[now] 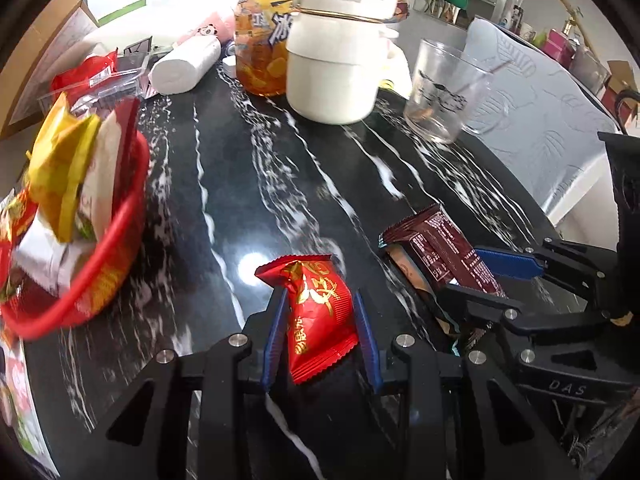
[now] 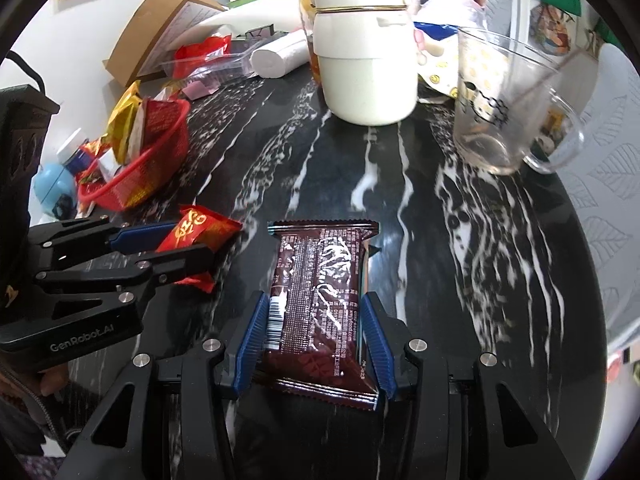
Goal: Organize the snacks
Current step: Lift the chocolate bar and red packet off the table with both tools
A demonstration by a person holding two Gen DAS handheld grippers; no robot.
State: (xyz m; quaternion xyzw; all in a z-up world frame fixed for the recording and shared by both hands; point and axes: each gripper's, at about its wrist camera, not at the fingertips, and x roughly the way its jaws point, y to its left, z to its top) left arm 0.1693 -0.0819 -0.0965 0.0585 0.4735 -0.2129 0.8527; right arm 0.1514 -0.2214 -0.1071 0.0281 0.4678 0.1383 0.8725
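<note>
On the round black table with white marble veining (image 2: 400, 168), the left gripper (image 1: 320, 332) has its blue ribbed pads clenched on a small red foil snack packet printed with gold Chinese characters (image 1: 318, 312), which stands between the pads; the characters are too stylised to read. The same packet shows in the right wrist view (image 2: 196, 236), pinched in that gripper, whose black body carries the white lettering "GenRobot.AI". The right gripper (image 2: 316, 328) grasps a dark brown rectangular snack bar wrapper (image 2: 316, 300) by its long sides; the wrapper bears dense small white print, a barcode near the left pad, and a web address that is too fine to make out surely. In the left wrist view that brown wrapper (image 1: 444, 248) lies in the right gripper's jaws, and the gripper body there shows the letters "DAS". At the table's left edge sits a red plastic mesh basket (image 2: 160, 168) holding several snack packets, a yellow one and a white one standing upright among them. Toward the far side stand a cream lidded flask with a carry handle (image 2: 366, 72), a clear glass mug with a black cartoon drawing and a stirrer inside (image 2: 500, 120), an orange drink bottle with a blue and white label (image 1: 260, 48) just behind the flask, and a white paper roll lying on its side (image 1: 188, 68).
</note>
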